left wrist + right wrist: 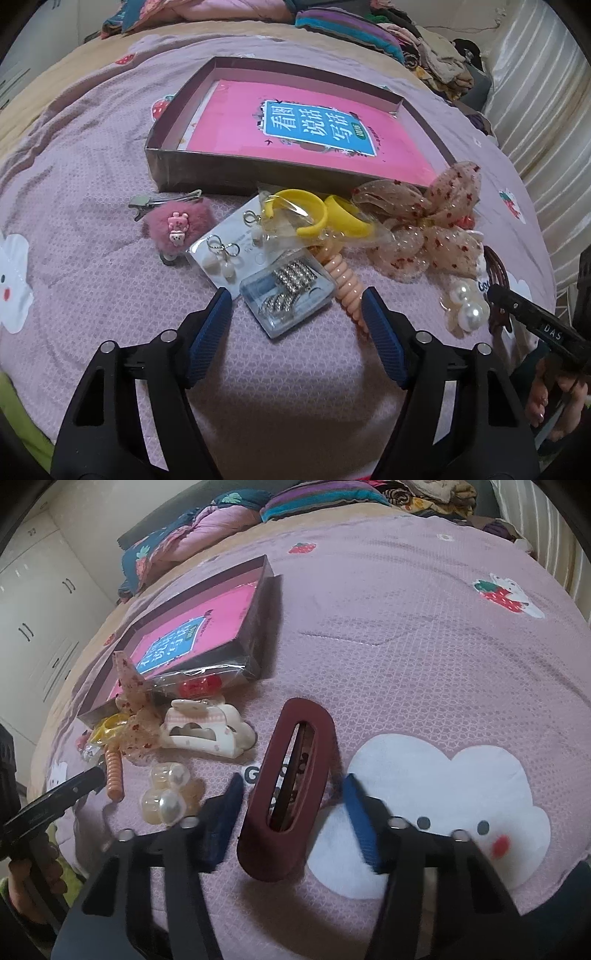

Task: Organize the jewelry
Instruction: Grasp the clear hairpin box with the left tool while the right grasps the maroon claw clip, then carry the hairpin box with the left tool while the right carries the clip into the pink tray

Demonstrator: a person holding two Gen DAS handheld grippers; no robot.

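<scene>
Jaws of the right gripper (291, 801) stand apart around a maroon oval hair clip (286, 794), with gaps showing on both sides of it; the clip rests tilted on the bed cover (406, 646), slotted through its middle. Jaws of the left gripper (297, 306) are open on either side of a clear case of rhinestone pieces (288, 295), not touching it. Beyond lie an earring card (229, 251), yellow bangles (314, 214) and a shallow box (184, 173). Bare cover spreads beyond and right of the right jaws.
</scene>
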